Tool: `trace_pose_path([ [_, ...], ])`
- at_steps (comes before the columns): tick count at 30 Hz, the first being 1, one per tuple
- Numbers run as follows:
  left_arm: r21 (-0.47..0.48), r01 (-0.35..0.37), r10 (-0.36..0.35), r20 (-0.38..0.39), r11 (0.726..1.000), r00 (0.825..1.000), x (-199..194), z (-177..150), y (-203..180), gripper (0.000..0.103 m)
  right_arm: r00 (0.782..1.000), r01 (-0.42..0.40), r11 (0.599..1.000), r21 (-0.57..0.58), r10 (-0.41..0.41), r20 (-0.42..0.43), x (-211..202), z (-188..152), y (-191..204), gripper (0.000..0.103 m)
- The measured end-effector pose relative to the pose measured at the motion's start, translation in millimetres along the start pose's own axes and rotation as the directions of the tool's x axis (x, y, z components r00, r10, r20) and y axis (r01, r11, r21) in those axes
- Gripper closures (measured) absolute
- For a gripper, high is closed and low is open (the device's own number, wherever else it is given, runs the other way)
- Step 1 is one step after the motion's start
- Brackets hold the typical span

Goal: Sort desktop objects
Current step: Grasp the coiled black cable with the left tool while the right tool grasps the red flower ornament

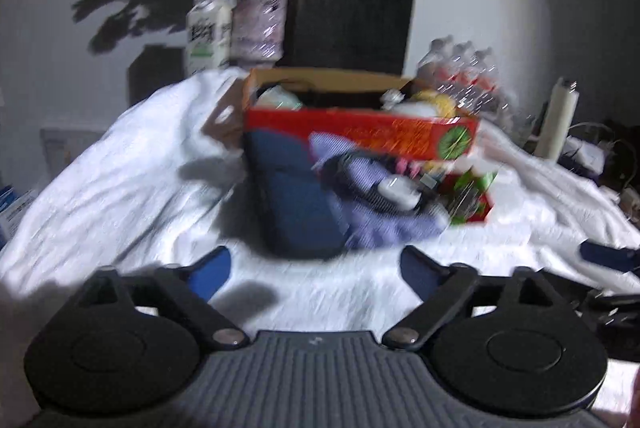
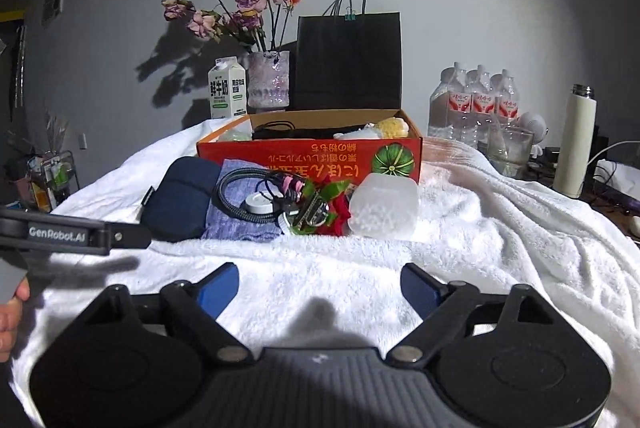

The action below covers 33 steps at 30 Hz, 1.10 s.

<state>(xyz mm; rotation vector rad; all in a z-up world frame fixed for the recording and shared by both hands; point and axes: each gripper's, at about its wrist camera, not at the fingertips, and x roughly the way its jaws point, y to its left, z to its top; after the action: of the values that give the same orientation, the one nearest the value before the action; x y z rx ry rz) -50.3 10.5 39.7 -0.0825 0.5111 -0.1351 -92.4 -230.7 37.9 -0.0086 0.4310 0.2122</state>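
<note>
An open red cardboard box (image 2: pixel 308 158) stands on the white towel (image 2: pixel 460 228) and holds several items. In front of it lie a navy pouch (image 2: pixel 176 204), a blue-grey cloth (image 2: pixel 236 212), a braided cable (image 2: pixel 240 200) with a small white round case (image 2: pixel 258 203), a red-and-green packet (image 2: pixel 324 208) and a frosted plastic container (image 2: pixel 384 206). My right gripper (image 2: pixel 320 282) is open and empty, short of these items. My left gripper (image 1: pixel 316 268) is open and empty; its view is blurred, with the box (image 1: pixel 360 132), pouch (image 1: pixel 296 188) and cloth (image 1: pixel 384 224) ahead.
Behind the box stand a milk carton (image 2: pixel 226 88), a vase of dried flowers (image 2: pixel 268 80) and a black paper bag (image 2: pixel 348 60). Water bottles (image 2: pixel 472 104), a glass (image 2: pixel 510 152) and a white flask (image 2: pixel 574 144) are at the right. The left tool's body (image 2: pixel 72 230) shows at far left.
</note>
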Motion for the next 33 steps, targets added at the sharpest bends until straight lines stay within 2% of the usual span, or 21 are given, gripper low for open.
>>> trace_pose_path([
  [3, 0.031, 0.047, -0.048, 0.032, 0.998, 0.998, 15, 17, -5, 0.028, 1.000, -0.007, 1.000, -0.001, 0.007, 0.003, 14, 10, -2, 0.022],
  [4, 0.041, 0.052, -0.054, 0.040, 0.998, 0.998, 21, 23, -8, 0.032, 1.000, -0.007, 1.000, -0.006, 0.007, 0.003, 19, 14, -2, 0.026],
  [6, 0.053, 0.071, -0.073, 0.042, 0.996, 0.996, 37, 33, -10, 0.035, 1.000, -0.009, 1.000, -0.017, 0.010, 0.009, 30, 22, -2, 0.029],
  [13, 0.048, 0.082, -0.079, -0.054, 0.996, 0.995, 100, 53, -11, 0.041, 1.000, -0.027, 0.999, -0.017, 0.027, 0.001, 72, 45, -5, 0.042],
  [15, 0.040, 0.092, -0.089, -0.076, 0.995, 0.993, 110, 55, -11, 0.042, 1.000, -0.028, 0.999, -0.030, 0.029, 0.007, 83, 49, -6, 0.043],
  [18, 0.032, 0.095, -0.091, -0.093, 0.995, 0.991, 119, 55, -12, 0.042, 0.999, -0.038, 0.998, -0.052, 0.038, -0.017, 102, 52, -9, 0.051],
  [20, 0.034, 0.079, -0.076, -0.081, 0.996, 0.994, 122, 54, -14, 0.054, 0.999, -0.039, 0.997, -0.074, 0.038, -0.023, 110, 53, -8, 0.058],
  [21, 0.026, 0.065, -0.063, -0.081, 0.998, 0.995, 123, 54, -13, 0.082, 0.998, -0.042, 0.996, -0.080, 0.039, -0.045, 115, 52, -6, 0.061],
  [22, 0.008, 0.072, -0.071, -0.087, 0.997, 0.994, 124, 53, -11, 0.088, 0.997, -0.044, 0.995, -0.091, 0.038, -0.072, 120, 50, -4, 0.066],
  [23, -0.001, 0.073, -0.073, -0.078, 0.997, 0.994, 121, 53, -10, 0.089, 0.996, -0.037, 0.993, -0.111, 0.028, -0.082, 122, 48, -2, 0.067],
  [26, 0.038, 0.051, -0.050, -0.015, 0.998, 0.999, 103, 54, -13, 0.091, 0.998, -0.034, 0.992, -0.125, 0.027, -0.061, 113, 45, 2, 0.070],
  [29, 0.099, 0.032, -0.041, 0.093, 0.995, 0.995, 72, 57, -23, 0.091, 1.000, -0.010, 0.995, -0.103, 0.009, -0.011, 96, 47, -1, 0.071],
  [31, 0.156, -0.030, -0.002, 0.200, 0.987, 0.980, 51, 58, -33, 0.091, 0.999, 0.034, 0.993, -0.111, -0.029, 0.043, 82, 50, -1, 0.071],
  [33, 0.234, -0.088, 0.011, 0.310, 0.968, 0.951, 31, 55, -46, 0.091, 0.994, 0.072, 0.991, -0.115, -0.062, 0.085, 68, 51, -1, 0.071],
])
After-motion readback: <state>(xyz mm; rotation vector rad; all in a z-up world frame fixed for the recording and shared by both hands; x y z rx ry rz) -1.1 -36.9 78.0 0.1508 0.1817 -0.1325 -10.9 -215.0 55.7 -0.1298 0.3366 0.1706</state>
